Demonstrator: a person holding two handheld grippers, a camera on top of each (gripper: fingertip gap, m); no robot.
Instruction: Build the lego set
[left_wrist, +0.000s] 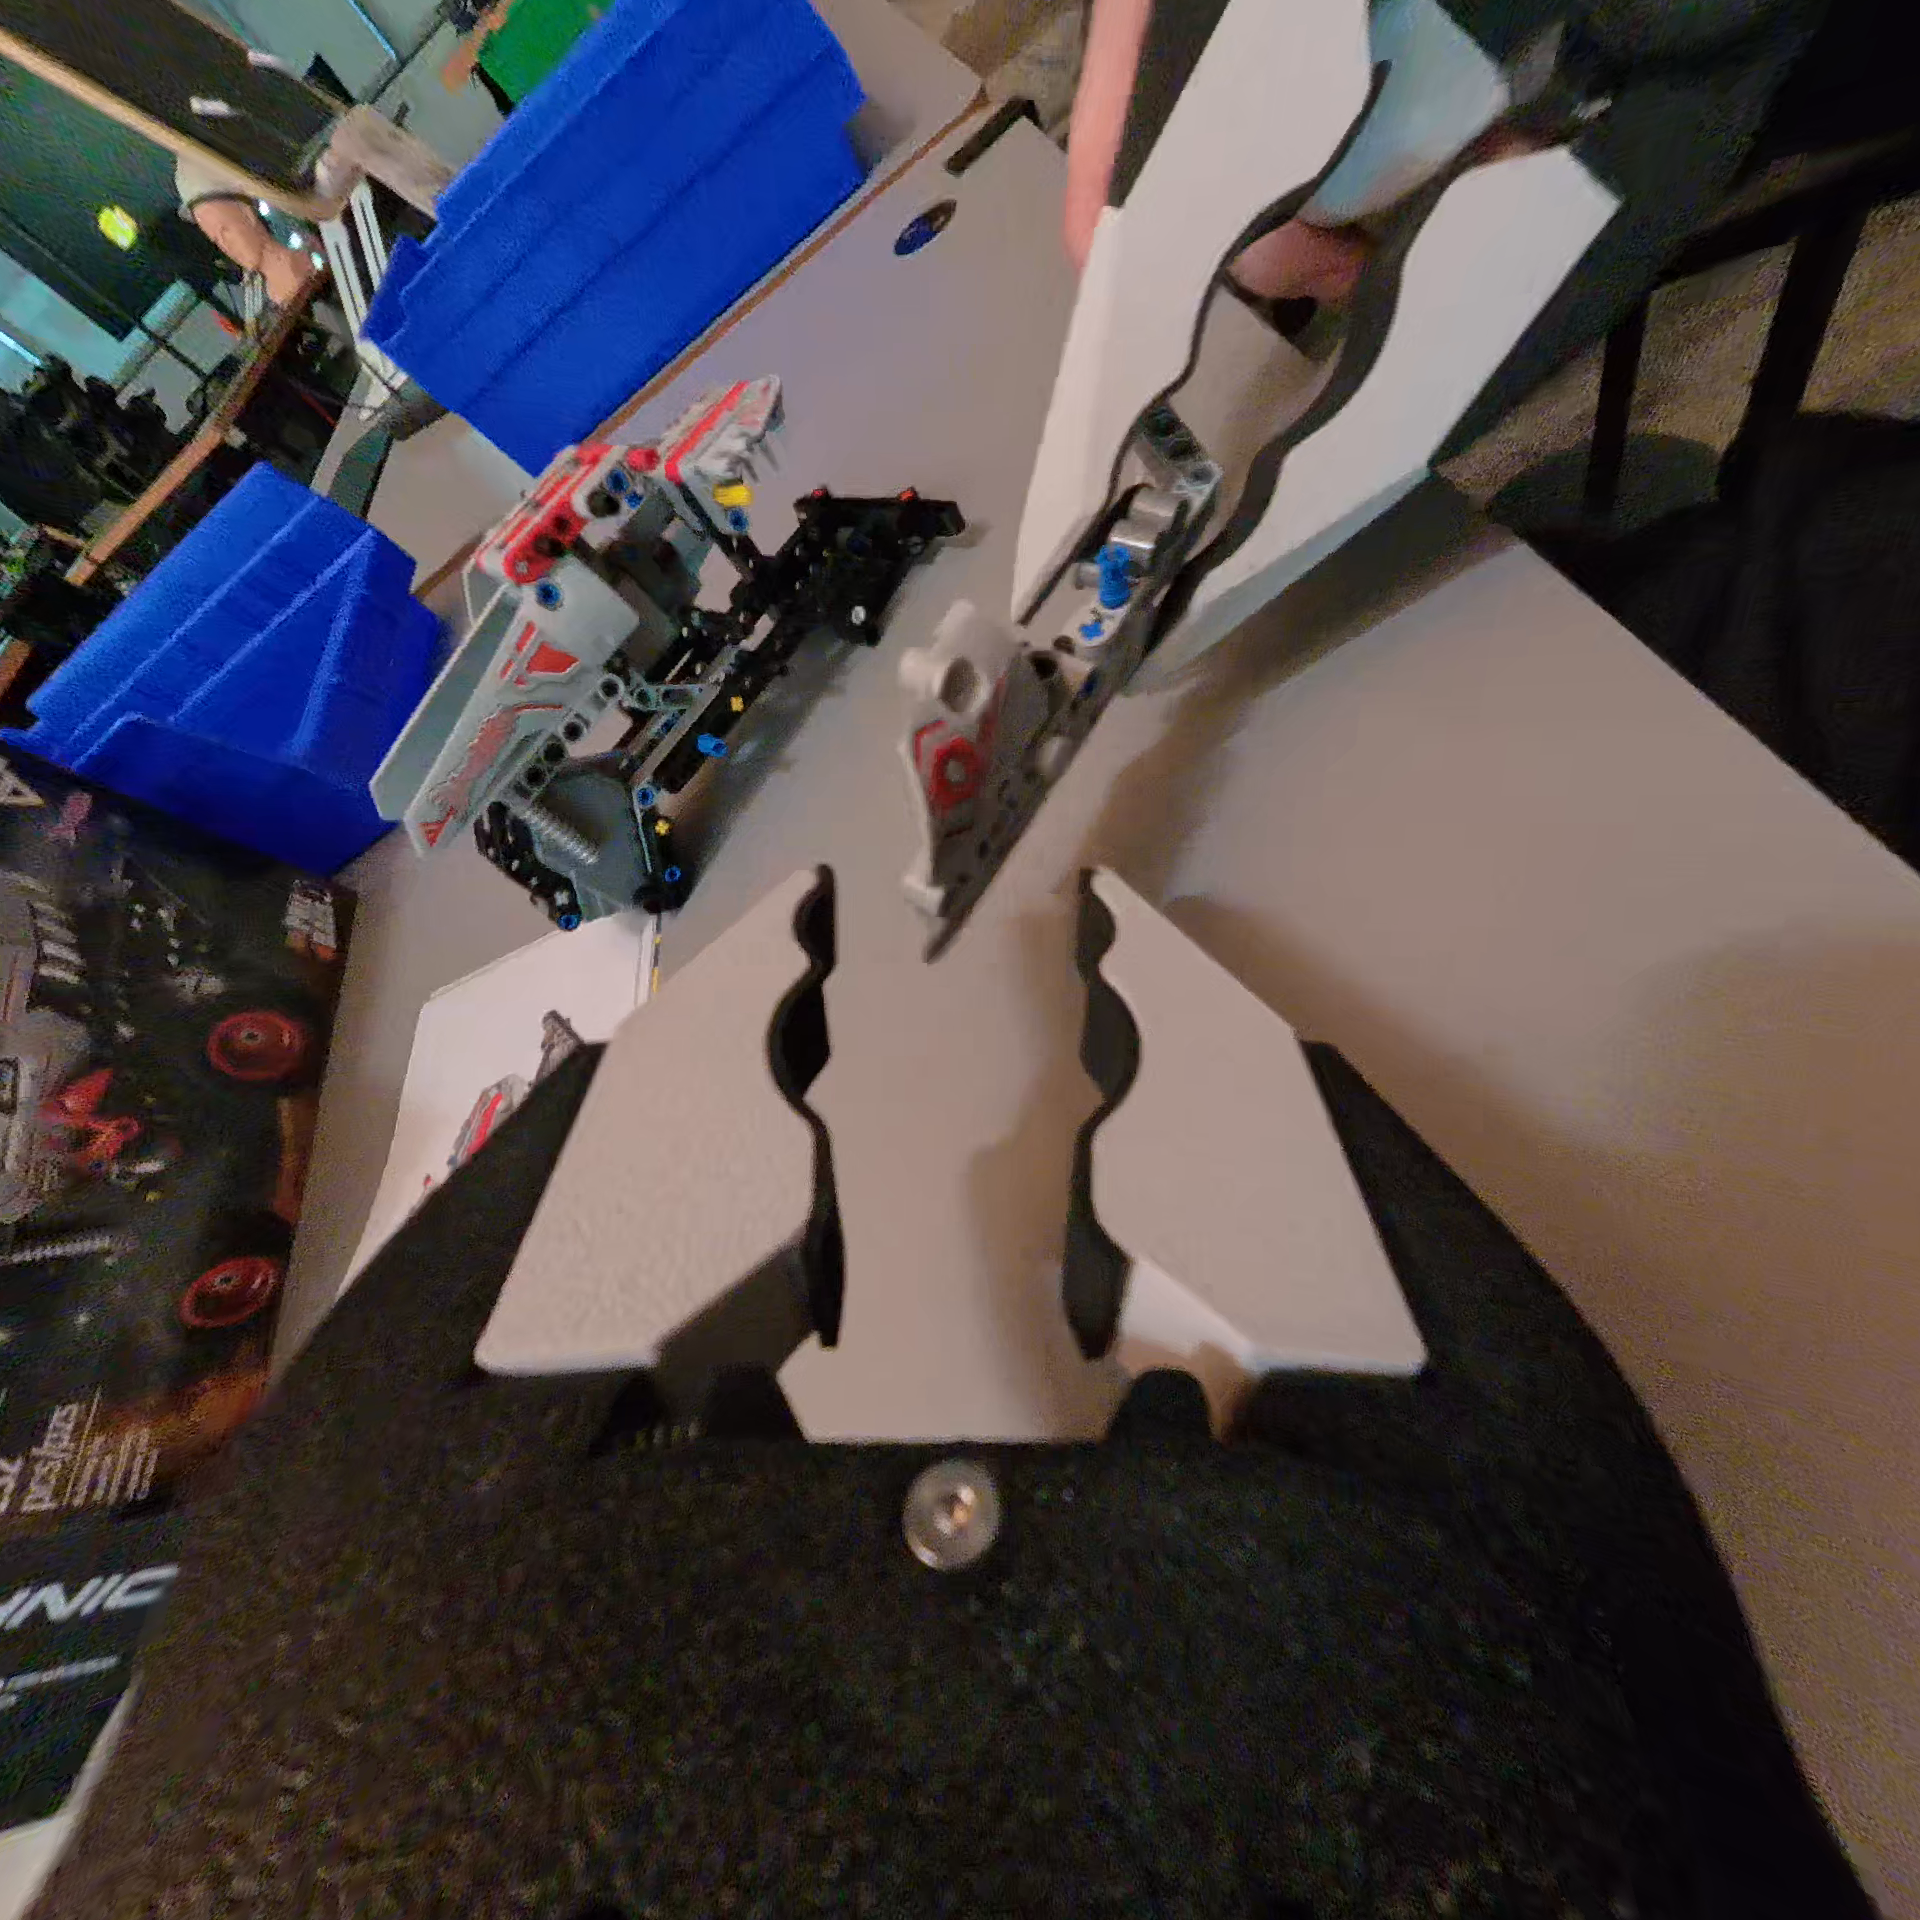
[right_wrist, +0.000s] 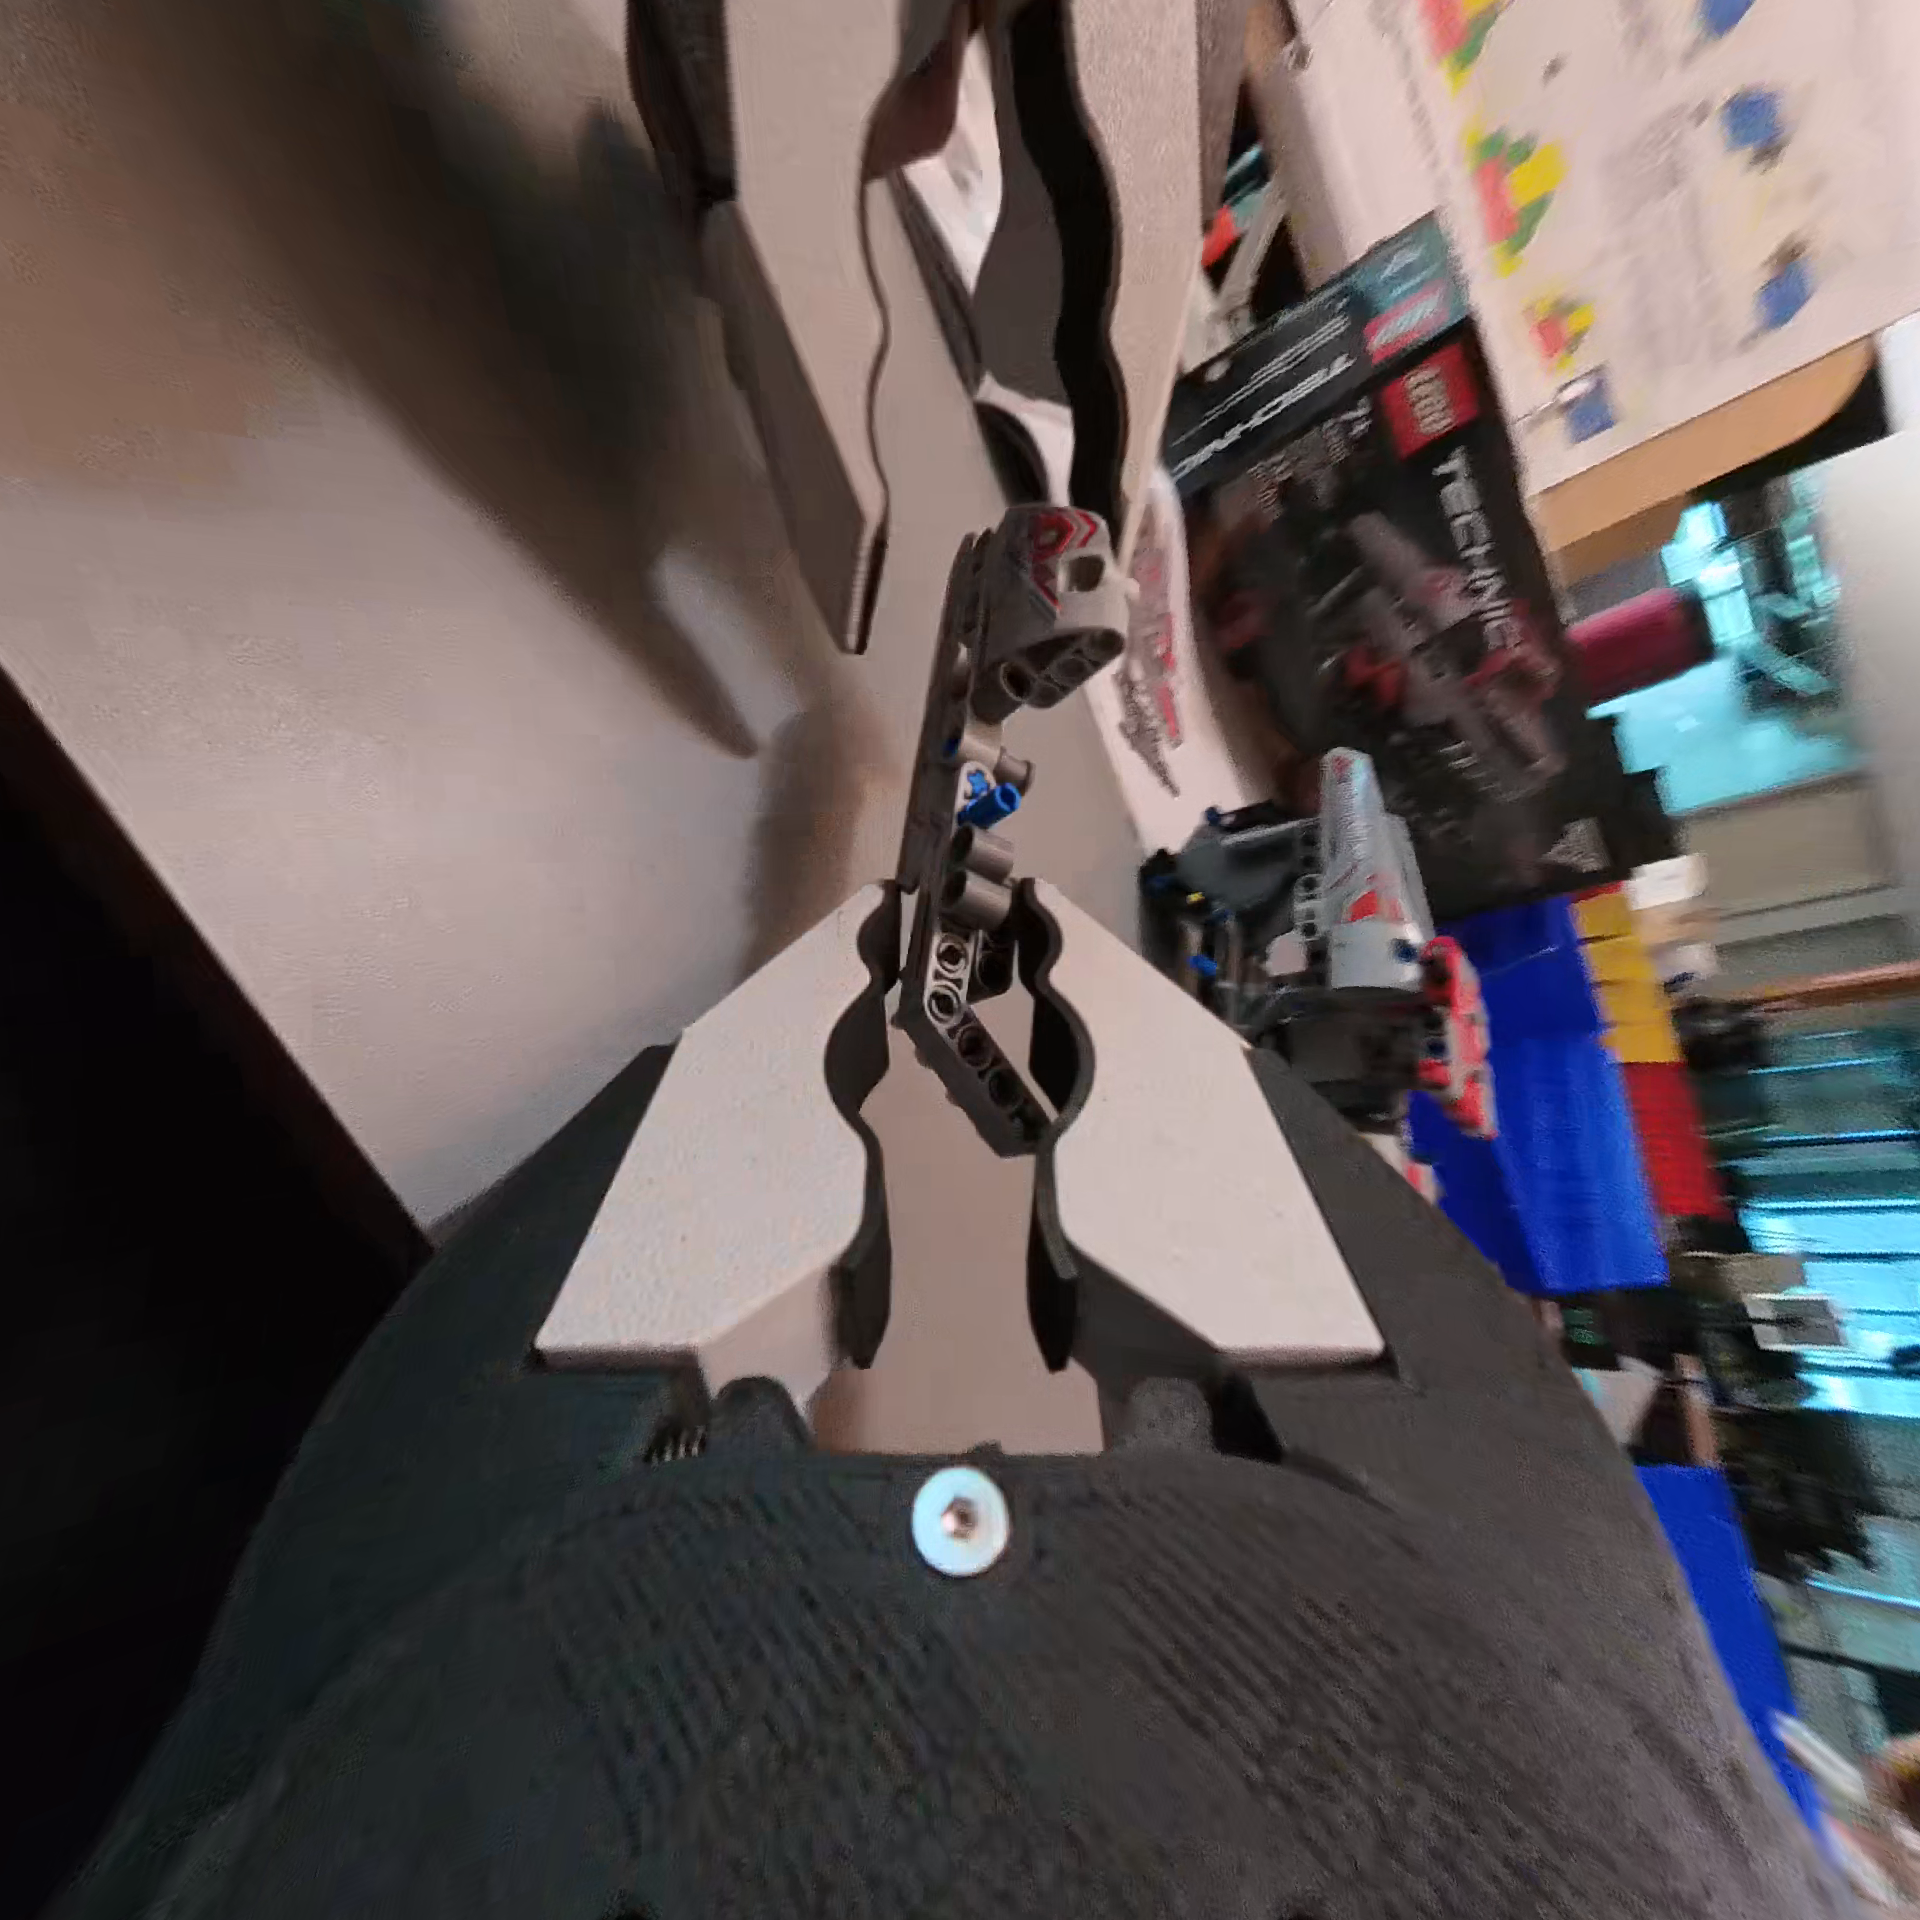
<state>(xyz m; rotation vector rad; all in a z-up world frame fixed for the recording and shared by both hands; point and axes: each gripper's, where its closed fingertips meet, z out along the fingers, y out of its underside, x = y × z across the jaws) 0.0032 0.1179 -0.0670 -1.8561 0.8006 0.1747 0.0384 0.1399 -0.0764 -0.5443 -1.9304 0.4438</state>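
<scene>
Left tool (left_wrist: 956, 914) released above pale table (left_wrist: 1455, 935), right tool (right_wrist: 961, 914) grasping lego piece (right_wrist: 977, 790), possibly blue bins (left_wrist: 623, 208) behind.

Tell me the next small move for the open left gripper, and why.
Probably ease the left gripper forward and close its fingers on the free end of the grey side panel piece. The right gripper grips only the other end, so the red-marked end hangs unsupported, apart from the main lego model on the table.

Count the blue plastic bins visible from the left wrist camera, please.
2. One blue bin stands at the table's far edge, behind the lego model. The other is left of the model. More may be out of frame.
</scene>
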